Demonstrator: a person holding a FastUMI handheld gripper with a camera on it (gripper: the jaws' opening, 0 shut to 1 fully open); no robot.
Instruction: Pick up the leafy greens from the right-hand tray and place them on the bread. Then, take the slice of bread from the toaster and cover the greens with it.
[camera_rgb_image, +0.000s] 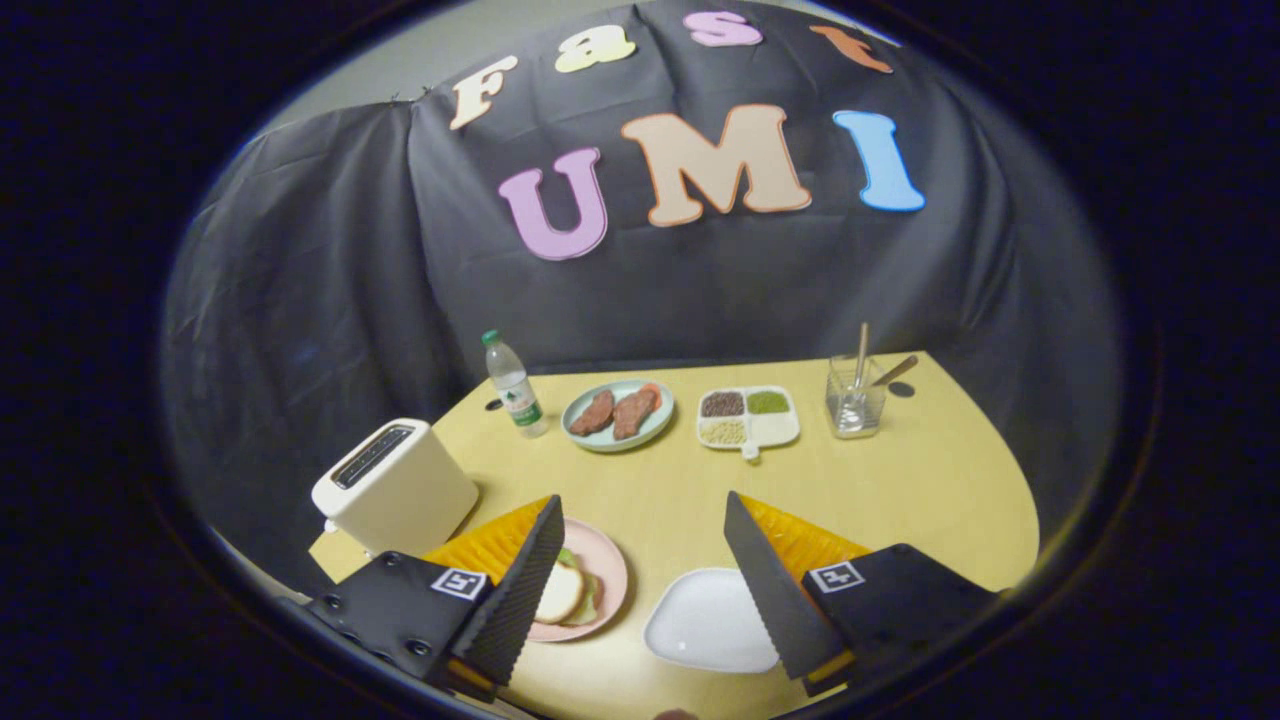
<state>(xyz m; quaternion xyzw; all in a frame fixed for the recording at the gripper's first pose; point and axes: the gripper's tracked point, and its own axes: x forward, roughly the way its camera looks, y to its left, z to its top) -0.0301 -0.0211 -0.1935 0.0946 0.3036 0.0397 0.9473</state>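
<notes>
Hand-held gripper (640, 560) agape — nothing between.

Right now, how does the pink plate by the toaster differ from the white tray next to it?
The pink plate is round and holds a bread slice lying over greens; the white tray is a rounded rectangle with nothing on it. One finger of the open gripper hides part of the pink plate, the other finger part of the white tray. Both are shallow and rest flat on the yellow table.

Tool-mounted fisheye looks down across table (900, 480) toward booth wall (350, 280).
</notes>
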